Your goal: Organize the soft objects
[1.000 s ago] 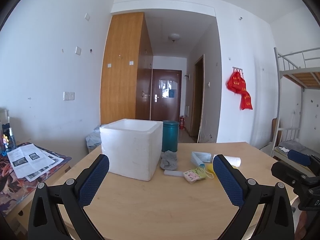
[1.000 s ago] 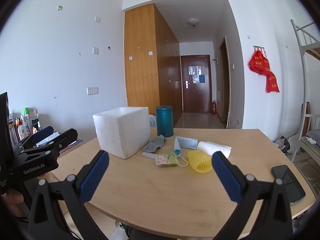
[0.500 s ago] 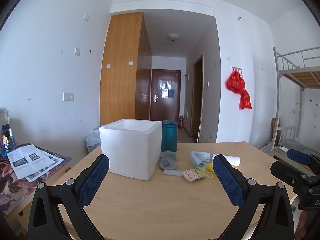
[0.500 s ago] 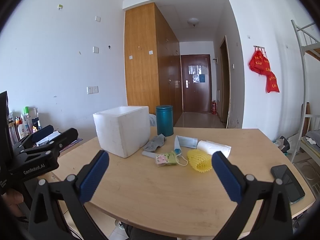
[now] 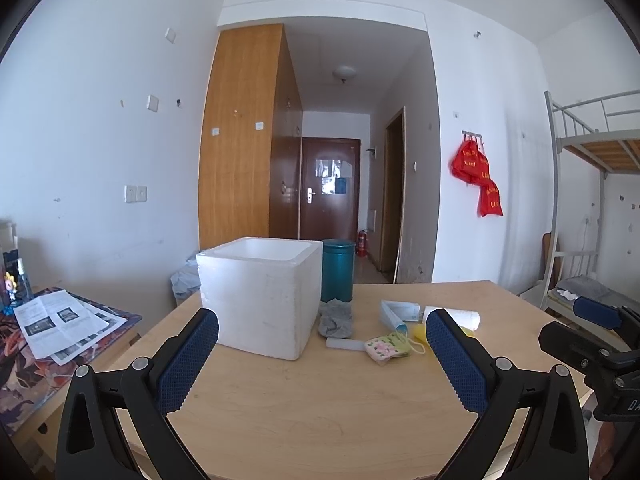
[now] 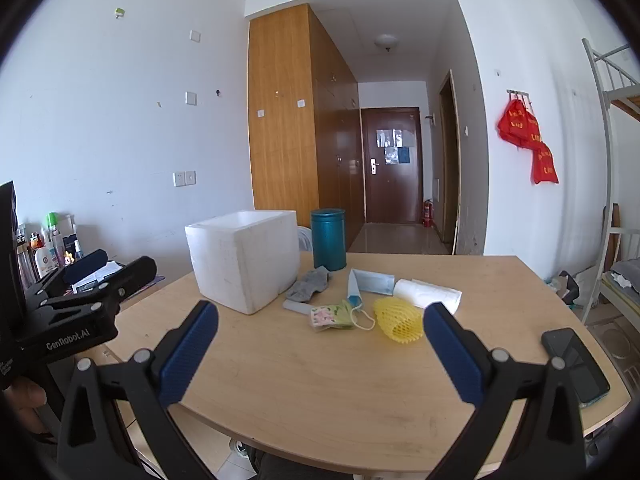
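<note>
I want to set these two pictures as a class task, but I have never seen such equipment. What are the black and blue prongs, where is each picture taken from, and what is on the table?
There is no robot here. A person holds a hand tool in each hand, each with two blue-padded fingers and a wide-angle camera looking along them. One picture comes from the left gripper, the other from the right gripper. Both are open and hold nothing.

On the wooden table stand a white foam box and a teal can. Beside them lie a grey cloth, a flowered pouch, a face mask, a yellow foam net, a white roll and a phone.
</note>
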The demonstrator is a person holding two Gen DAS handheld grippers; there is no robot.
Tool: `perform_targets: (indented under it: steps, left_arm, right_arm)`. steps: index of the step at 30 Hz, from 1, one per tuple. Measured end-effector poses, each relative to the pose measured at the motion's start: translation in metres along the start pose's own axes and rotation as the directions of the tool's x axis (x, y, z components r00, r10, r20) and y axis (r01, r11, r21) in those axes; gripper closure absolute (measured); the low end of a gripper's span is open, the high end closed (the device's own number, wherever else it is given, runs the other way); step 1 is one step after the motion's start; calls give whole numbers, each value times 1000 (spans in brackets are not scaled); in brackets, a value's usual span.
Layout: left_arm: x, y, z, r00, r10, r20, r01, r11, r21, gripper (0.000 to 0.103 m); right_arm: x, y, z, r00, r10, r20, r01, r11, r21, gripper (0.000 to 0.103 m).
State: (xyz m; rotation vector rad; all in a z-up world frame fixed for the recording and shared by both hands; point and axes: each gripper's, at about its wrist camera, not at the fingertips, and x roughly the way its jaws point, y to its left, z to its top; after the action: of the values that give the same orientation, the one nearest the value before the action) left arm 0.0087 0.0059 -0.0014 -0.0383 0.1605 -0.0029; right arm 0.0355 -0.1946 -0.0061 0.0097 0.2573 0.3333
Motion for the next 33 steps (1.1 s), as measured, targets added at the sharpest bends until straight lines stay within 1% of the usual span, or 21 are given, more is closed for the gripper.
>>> perform_targets:
  steps: [14, 18, 26, 33]
  left_arm:
    - [3, -7, -1, 1000, -6, -9, 6, 1000, 5, 0]
    - [10, -11, -1, 1000, -12, -16, 12, 1000, 8, 0]
    - [35, -22, 2, 998, -36, -48, 37, 999, 20, 0]
    - [69, -34, 5, 993, -64, -98, 68, 997, 37, 0]
  right_arm:
    - [1, -2, -2, 1000, 1, -3, -1, 1000, 3, 0]
    - [3, -5, -2, 1000, -2, -8, 2, 1000, 6, 0]
    - [25, -25, 4, 999, -15, -40, 16, 1000, 24, 0]
    - [49, -46, 10, 996, -25, -82, 28, 999, 44, 0]
